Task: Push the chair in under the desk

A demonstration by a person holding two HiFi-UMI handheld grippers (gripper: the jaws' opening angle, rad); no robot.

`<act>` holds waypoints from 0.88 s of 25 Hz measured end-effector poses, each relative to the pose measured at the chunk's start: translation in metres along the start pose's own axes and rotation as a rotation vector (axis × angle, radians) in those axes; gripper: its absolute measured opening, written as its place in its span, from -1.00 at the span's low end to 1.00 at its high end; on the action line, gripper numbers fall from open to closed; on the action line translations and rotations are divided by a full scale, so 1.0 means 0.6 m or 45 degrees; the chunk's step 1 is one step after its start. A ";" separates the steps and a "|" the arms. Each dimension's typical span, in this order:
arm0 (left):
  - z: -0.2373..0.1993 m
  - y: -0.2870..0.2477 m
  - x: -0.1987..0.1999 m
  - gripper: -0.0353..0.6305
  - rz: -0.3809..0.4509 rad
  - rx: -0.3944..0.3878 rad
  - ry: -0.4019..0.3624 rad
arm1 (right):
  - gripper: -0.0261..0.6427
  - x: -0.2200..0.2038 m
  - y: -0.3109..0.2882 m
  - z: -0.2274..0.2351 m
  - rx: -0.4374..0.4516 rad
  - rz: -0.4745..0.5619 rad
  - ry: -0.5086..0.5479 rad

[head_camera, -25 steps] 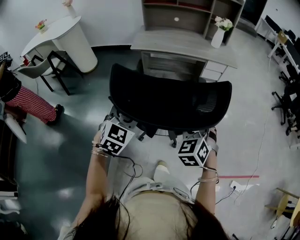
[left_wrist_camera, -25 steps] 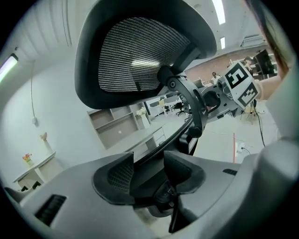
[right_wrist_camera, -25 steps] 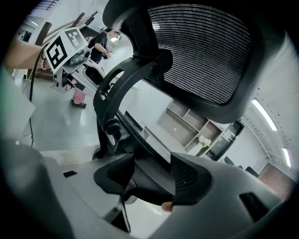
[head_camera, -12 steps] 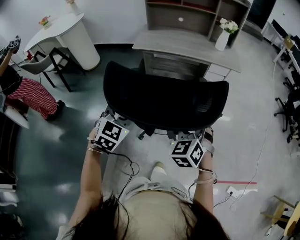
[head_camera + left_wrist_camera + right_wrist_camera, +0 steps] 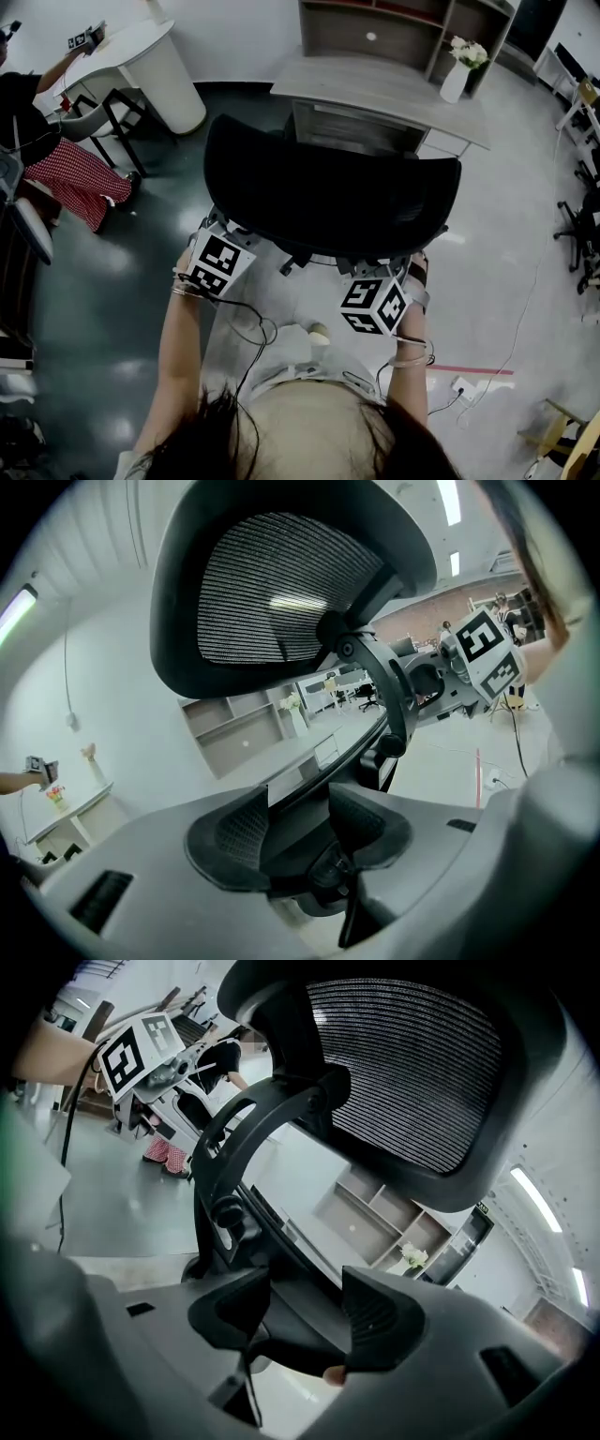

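The black mesh-backed office chair (image 5: 328, 202) faces the grey desk (image 5: 375, 80), its backrest top overlapping the desk's front edge in the head view. My left gripper (image 5: 221, 255) is at the backrest's lower left and my right gripper (image 5: 379, 292) at its lower right. In the left gripper view, the left gripper (image 5: 298, 806) has its pads closed on the curved black back frame (image 5: 375, 682). The right gripper (image 5: 305, 1309) clamps the same frame (image 5: 211, 1162) from the other side. The chair's seat and wheels are hidden.
A white vase of flowers (image 5: 457, 77) stands on the desk's right end, with a shelf unit (image 5: 403, 23) behind. At the back left are a white round table (image 5: 150, 61), a dark stool (image 5: 101, 120) and a person in red checked trousers (image 5: 75, 178). Cables and a socket (image 5: 466, 384) lie on the floor.
The chair has edged a little toward the desk, with both grippers following it. The person at the left has shifted and raised an arm toward the white table.
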State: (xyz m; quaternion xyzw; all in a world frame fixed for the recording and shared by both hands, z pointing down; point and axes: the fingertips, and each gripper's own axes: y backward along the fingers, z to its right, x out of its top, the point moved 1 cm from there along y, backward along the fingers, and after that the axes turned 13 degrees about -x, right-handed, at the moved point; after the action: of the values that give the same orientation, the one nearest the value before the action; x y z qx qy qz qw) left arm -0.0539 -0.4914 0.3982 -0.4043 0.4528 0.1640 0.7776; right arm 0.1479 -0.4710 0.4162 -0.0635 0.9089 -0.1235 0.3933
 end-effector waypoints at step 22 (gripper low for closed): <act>-0.092 -0.046 -0.012 -0.29 0.025 -0.035 -0.070 | -0.22 0.035 -0.085 -0.007 -0.043 -0.064 -0.030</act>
State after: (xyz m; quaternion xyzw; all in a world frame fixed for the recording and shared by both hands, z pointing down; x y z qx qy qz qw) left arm -0.0719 -0.5505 0.4030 -0.4059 0.4330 0.1887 0.7824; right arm 0.1314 -0.5239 0.4182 -0.0942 0.9042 -0.1173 0.3997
